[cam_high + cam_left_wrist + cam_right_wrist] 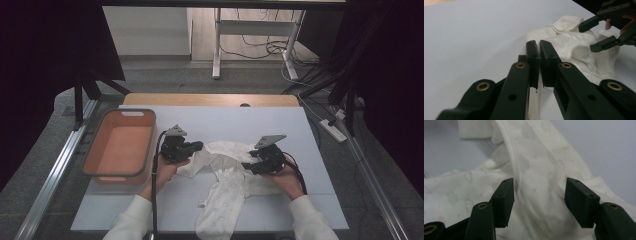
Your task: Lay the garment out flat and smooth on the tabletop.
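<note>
Grey carpet floor (165, 80) runs to a pale far wall (145, 30). A white desk frame (255, 30) stands there over tangled cables (255, 50). Black curtains (45, 45) hang left and right; a power strip (334, 129) lies right.

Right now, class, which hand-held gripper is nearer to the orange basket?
Left. The left hand-held gripper sits just beside the orange basket, at the white garment's edge; the right hand-held gripper hovers over the garment, farther away.

i see an orange bin (120, 147) sitting at the left of the white table cover (280, 125). beyond the table's wooden edge (210, 99), a desk frame (252, 35) stands on the floor with cables (260, 50) and a power strip (334, 127).
</note>
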`<move>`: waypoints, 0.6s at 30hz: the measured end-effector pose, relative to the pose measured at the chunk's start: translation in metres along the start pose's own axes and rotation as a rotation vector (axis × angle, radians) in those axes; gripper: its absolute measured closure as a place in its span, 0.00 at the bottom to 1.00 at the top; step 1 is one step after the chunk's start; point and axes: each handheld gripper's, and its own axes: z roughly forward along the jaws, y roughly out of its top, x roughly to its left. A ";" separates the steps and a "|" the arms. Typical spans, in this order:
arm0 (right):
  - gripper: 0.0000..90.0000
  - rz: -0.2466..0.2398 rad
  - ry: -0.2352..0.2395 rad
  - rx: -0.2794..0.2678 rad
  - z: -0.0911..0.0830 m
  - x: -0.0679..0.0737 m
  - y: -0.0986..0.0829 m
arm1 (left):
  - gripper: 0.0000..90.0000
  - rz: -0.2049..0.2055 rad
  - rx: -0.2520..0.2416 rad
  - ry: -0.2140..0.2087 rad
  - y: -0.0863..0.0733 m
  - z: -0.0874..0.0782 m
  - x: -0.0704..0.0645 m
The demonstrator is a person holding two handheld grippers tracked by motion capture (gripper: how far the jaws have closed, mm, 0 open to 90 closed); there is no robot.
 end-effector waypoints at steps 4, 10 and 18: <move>0.48 -0.023 0.009 -0.010 -0.008 -0.008 -0.007 | 0.95 -0.004 -0.001 0.000 0.000 -0.001 0.001; 0.64 -0.010 -0.014 -0.004 -0.011 -0.014 -0.011 | 0.95 -0.003 -0.001 -0.001 0.000 0.000 0.001; 0.94 0.008 -0.021 -0.025 -0.017 -0.018 -0.012 | 0.95 -0.006 -0.003 0.000 0.000 -0.001 0.002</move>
